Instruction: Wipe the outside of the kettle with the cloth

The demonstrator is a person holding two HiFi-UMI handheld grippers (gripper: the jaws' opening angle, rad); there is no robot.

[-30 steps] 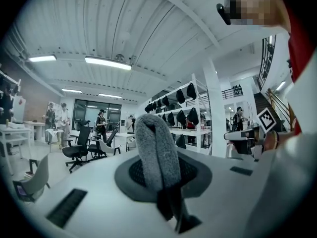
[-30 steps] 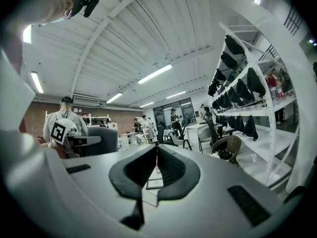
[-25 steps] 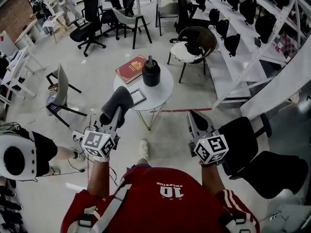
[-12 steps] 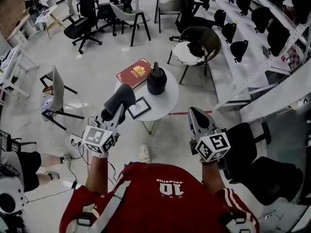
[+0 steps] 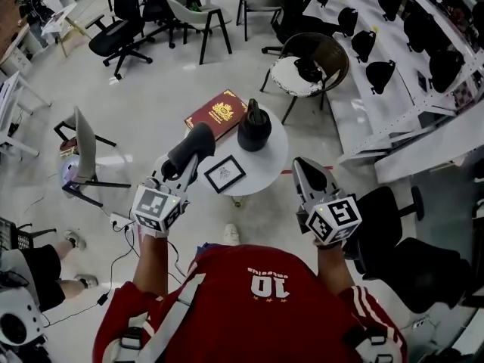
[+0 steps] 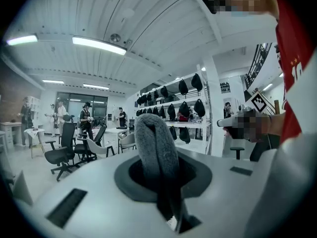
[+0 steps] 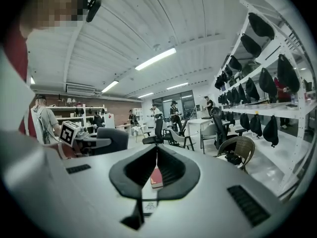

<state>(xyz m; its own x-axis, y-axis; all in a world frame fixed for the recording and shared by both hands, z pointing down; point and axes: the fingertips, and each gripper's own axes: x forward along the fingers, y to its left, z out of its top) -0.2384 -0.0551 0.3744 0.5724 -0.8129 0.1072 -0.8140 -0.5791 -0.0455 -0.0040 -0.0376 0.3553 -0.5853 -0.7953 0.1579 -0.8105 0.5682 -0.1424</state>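
Note:
A black kettle (image 5: 255, 128) stands upright on a small round white table (image 5: 266, 165) in the head view. My left gripper (image 5: 184, 164) is shut on a rolled grey cloth (image 5: 193, 147), held over the table's left edge, apart from the kettle. In the left gripper view the cloth (image 6: 151, 143) sticks up between the jaws, clear of the tips of my left gripper (image 6: 157, 168). My right gripper (image 5: 309, 174) hangs to the right of the table, shut and empty. In the right gripper view, my right gripper (image 7: 156, 148) has its jaws meeting at the tips.
A red book (image 5: 218, 114) and a small framed picture (image 5: 224, 173) share the table with the kettle. A wicker chair (image 5: 311, 60) stands behind it, a white chair (image 5: 82, 138) at the left, a black office chair (image 5: 387, 216) at the right, and shelves of black bags (image 5: 378, 70) along the right wall.
The table and kettle have come nearer and lower in the head view as the person steps toward them. Both grippers keep their hold and state.

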